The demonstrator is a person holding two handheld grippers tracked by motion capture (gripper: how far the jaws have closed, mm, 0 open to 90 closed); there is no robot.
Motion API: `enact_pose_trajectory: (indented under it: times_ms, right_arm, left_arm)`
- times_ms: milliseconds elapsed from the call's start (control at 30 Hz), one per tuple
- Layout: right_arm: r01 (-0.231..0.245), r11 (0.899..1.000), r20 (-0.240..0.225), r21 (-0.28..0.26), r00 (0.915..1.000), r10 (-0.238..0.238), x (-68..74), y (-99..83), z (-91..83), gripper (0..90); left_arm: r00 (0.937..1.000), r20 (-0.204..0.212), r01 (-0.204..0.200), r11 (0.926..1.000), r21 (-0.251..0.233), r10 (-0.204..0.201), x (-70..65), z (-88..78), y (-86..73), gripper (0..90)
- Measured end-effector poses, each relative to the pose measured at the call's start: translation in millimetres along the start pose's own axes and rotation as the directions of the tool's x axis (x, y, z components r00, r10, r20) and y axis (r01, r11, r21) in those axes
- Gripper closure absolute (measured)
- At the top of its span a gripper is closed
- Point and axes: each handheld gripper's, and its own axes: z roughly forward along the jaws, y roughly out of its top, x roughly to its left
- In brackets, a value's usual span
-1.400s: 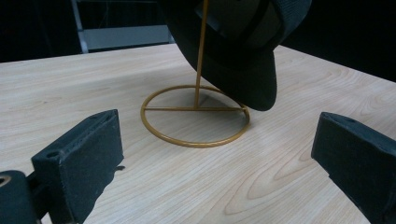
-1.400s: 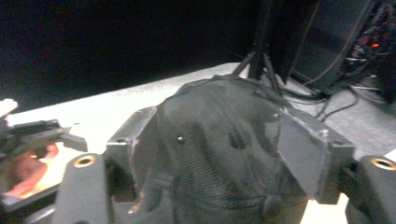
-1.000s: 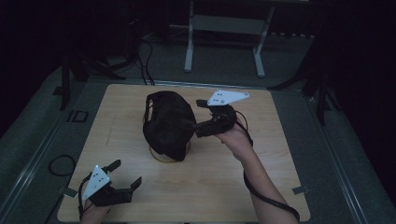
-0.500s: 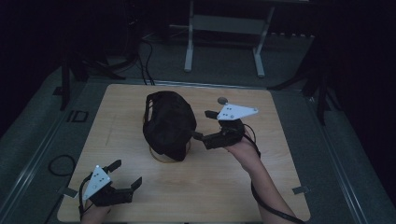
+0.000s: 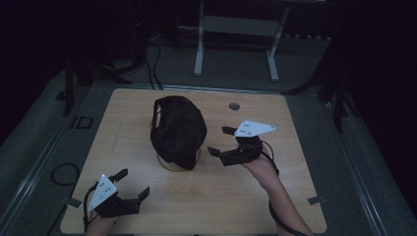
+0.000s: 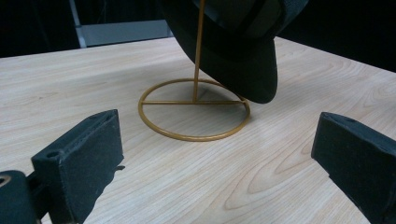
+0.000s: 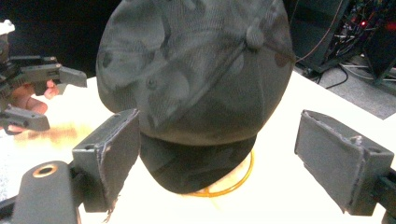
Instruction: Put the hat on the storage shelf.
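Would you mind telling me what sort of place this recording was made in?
Most likely a lab or recording studio, kept dark. A bare wooden table stands on grey carpet, with cables and a metal stand frame behind it, and equipment wiring is in the right gripper view.

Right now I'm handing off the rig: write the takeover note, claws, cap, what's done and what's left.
Right claw: open, empty, beside the black cap, jaws pointed at it but not touching.
Left claw: open, empty, at the table's near-left corner, facing the stand.
The cap hangs on the gold wire stand mid-table, brim drooping toward the ring base.
Done: cap looks settled on the stand, nothing gripped.
Left: if the cap is to come off, the right claw probably closes on its crown; otherwise both claws just clear away.
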Motion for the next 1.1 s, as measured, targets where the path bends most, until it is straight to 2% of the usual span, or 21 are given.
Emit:
enact_pose_trajectory:
  times_ms: [100,133,533,733,900,1100]
  right_arm:
    - [0.0,1.0,0.001,0.006,1.0,0.0,0.4,-4.4,-0.2,14.1]
    - [0.0,1.0,-0.006,0.012,1.0,0.0,1.0,-11.2,-0.5,14.1]
    - [-0.021,0.999,-0.018,0.028,0.9996,0.022,2.5,-43.7,1.1,14.5]
    - [0.004,0.998,-0.017,0.06,0.9998,-0.003,4.9,-60.4,3.0,14.7]
    - [-0.022,0.999,-0.025,0.045,0.9994,0.023,1.9,-76.8,0.3,15.0]
    - [-0.035,0.997,-0.028,0.063,0.9989,0.037,2.0,-96.4,-2.0,15.0]
  left_arm:
    - [1.0,0.002,0.003,1.0,0.003,-0.003,-0.5,0.2,-0.8,2.5]
    - [1.0,0.002,0.001,1.0,0.007,-0.001,-0.5,0.3,-1.0,2.5]
    - [0.9999,0.015,-0.003,0.9998,0.019,0.003,-1.8,2.8,-3.5,2.5]
    - [0.9998,0.011,-0.018,0.9993,0.033,0.017,-1.8,3.5,-5.9,2.5]
    - [0.9997,0.013,-0.022,0.9987,0.045,0.022,-1.0,4.9,-8.6,2.5]
    - [0.9998,0.012,-0.016,0.9986,0.05,0.016,-0.3,5.7,-10.1,2.5]
